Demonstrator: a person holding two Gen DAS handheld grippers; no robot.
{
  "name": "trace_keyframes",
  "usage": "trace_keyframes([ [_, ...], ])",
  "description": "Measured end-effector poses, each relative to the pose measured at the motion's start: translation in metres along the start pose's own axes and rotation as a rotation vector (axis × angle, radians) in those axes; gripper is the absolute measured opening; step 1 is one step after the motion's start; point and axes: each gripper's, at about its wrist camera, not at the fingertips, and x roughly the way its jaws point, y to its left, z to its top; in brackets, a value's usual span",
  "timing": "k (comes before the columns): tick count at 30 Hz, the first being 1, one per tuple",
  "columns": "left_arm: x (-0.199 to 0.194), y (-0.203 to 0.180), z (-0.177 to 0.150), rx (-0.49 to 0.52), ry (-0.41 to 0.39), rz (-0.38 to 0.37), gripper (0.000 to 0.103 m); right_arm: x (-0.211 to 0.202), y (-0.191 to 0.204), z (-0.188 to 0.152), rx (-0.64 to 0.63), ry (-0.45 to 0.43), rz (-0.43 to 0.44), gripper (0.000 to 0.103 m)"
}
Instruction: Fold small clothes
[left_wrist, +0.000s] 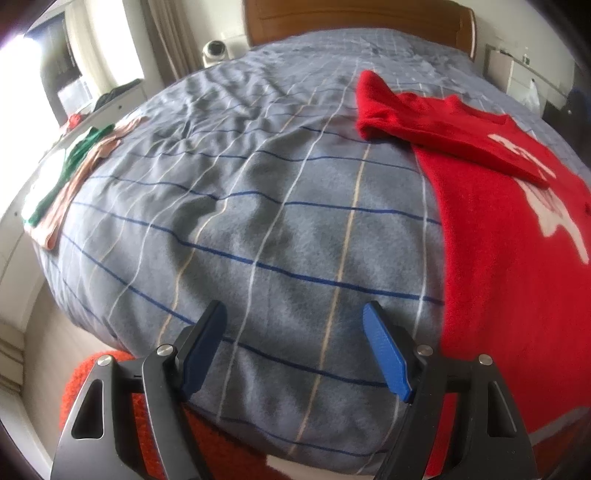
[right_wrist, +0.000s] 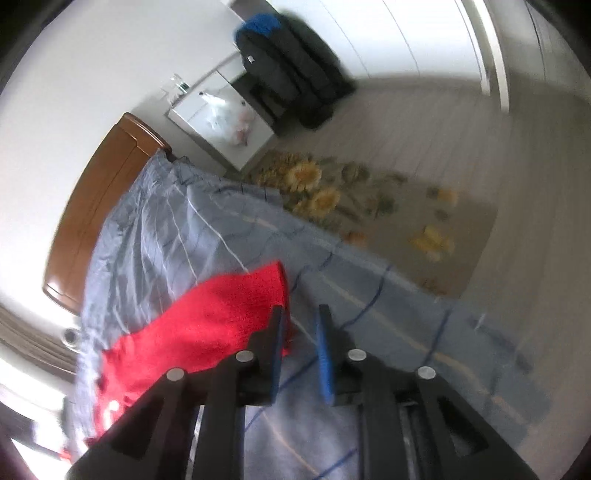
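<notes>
Left hand-held gripper (left_wrist: 295, 347) open, red sweater (left_wrist: 509, 229) on bed (left_wrist: 258, 221)

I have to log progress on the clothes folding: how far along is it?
Done, it seems: a folded green and pink stack lies at the bed's far left edge. In hand: the red sweater on the plaid bedcover has one sleeve folded across its body; the left gripper hovers open and empty, and the right gripper, jaws apart, is beside a red edge. Left: the remaining folds.
</notes>
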Motion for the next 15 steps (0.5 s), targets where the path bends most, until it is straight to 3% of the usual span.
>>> trace_keyframes([
  [2, -0.002, -0.004, 0.0, 0.015, -0.003, -0.01, 0.078, -0.004, 0.022, 0.001, -0.089, -0.017, 0.047, 0.02],
  [4, -0.008, -0.008, 0.002, 0.046, -0.011, -0.008, 0.078, 0.005, 0.038, -0.003, -0.142, 0.026, 0.118, 0.034],
  [6, -0.018, -0.012, 0.005, 0.071, -0.031, -0.016, 0.078, 0.024, 0.043, -0.011, -0.162, 0.1, 0.134, 0.044],
  [8, -0.036, -0.018, 0.017, 0.105, -0.071, -0.046, 0.079, 0.039, 0.036, -0.025, -0.153, 0.135, 0.09, 0.043],
  [11, -0.058, -0.041, 0.045, 0.195, -0.14, -0.115, 0.09, 0.025, 0.037, -0.04, -0.191, 0.064, 0.055, 0.04],
  [13, -0.065, -0.072, 0.067, 0.3, -0.176, -0.165, 0.096, 0.01, 0.048, -0.051, -0.243, 0.035, 0.044, 0.04],
  [15, -0.058, -0.112, 0.084, 0.438, -0.167, -0.215, 0.096, -0.004, 0.062, -0.069, -0.288, 0.032, 0.086, 0.041],
])
